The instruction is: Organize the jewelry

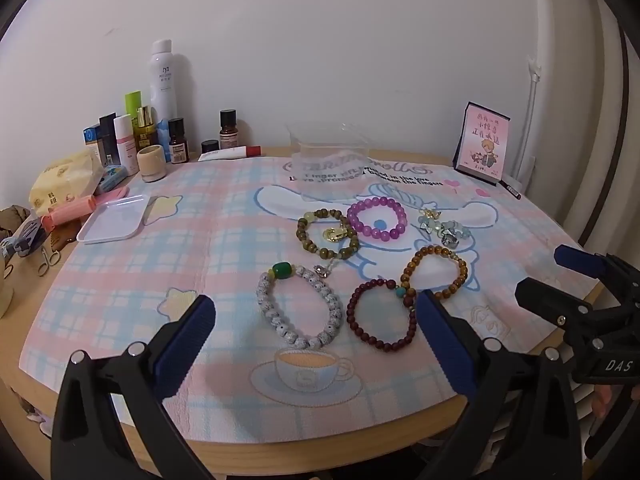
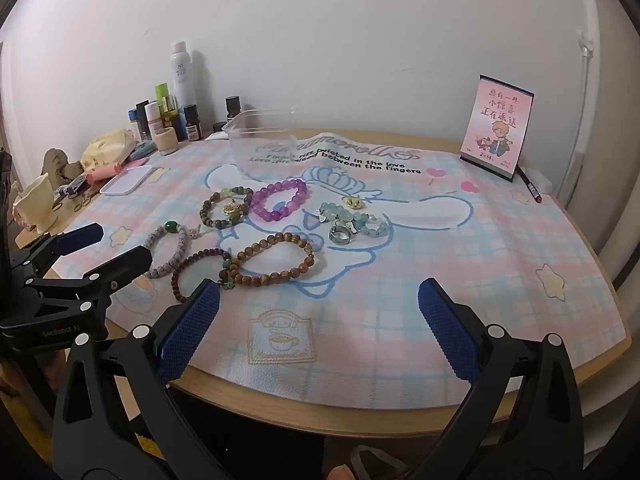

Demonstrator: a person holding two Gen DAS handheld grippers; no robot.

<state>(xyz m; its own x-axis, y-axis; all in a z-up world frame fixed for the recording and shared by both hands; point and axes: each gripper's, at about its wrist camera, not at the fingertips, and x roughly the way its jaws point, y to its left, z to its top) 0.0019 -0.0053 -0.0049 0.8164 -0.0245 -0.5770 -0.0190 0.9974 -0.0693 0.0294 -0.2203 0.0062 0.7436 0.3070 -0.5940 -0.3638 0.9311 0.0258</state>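
Observation:
Several bead bracelets lie on the patterned mat: a grey one with a green bead, a dark red one, a brown one, an olive one with a gold charm, a purple one. Pale green beads and rings lie to the right. A clear plastic box stands behind them. My left gripper is open, empty, near the grey bracelet. My right gripper is open, empty, above the mat's front.
Cosmetic bottles and tubes crowd the back left corner. A white tray lies at the left. A pink card stands at the back right with a pen beside it. The round table's edge runs along the front.

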